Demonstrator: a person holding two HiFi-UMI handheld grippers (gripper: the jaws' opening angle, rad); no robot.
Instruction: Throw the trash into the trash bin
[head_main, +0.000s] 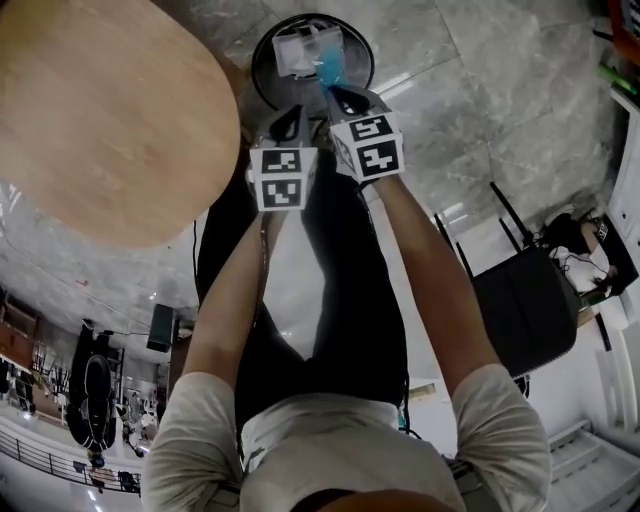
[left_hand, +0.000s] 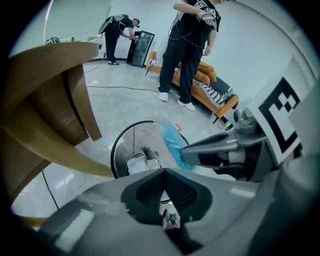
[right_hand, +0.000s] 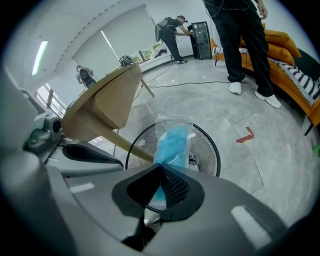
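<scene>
Two grippers hover side by side over a round black wire-mesh trash bin on a glossy grey stone floor. The right gripper has its jaws pinched on a clear, crinkled plastic bag with soft blue filling, which juts over the bin's mouth, inside its rim. The left gripper has its jaws pressed together with nothing between them. White crumpled trash lies in the bin. A round wooden table stands just beside the bin, and a black chair is well apart.
</scene>
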